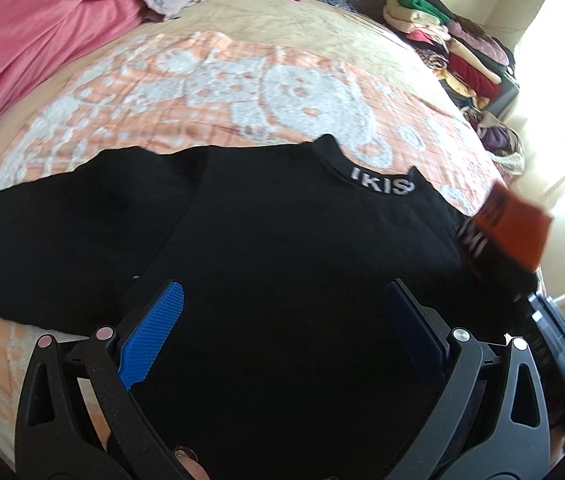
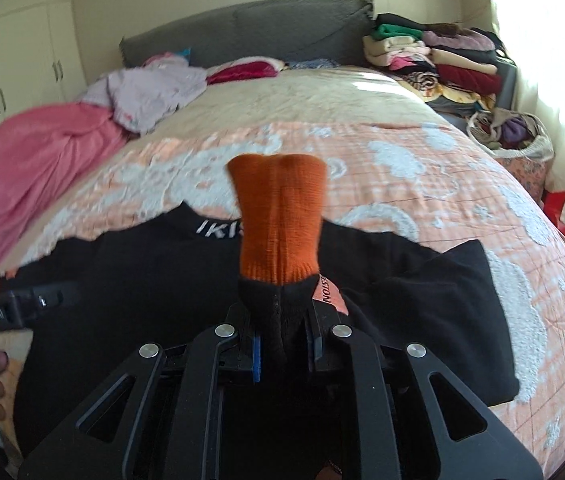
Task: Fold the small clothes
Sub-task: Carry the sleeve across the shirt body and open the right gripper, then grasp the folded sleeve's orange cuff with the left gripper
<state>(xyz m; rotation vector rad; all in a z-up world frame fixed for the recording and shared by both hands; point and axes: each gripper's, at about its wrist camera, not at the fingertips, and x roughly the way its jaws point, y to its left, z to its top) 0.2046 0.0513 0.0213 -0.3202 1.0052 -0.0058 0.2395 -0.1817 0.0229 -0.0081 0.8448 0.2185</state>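
Fingers of my right gripper [image 2: 282, 344] pinch the black sweater's [image 1: 282, 248] orange cuff [image 2: 280, 216], hiding most of its collar lettering; my left gripper [image 1: 282, 320] hangs spread above the sweater. It lies flat on the orange-and-white bedspread [image 2: 422, 184]. Beyond: pink blanket [image 2: 30, 152], grey headboard [image 2: 250, 32], stacked clothes [image 2: 434, 60].

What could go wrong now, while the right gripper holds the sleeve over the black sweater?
1. The right gripper pinches only the sleeve near its orange cuff; it might slip out.
2. The left gripper is open above the sweater, so nothing pins it; pulling may drag it out of shape.
3. The sweater lies near the bed edge and might slide off.
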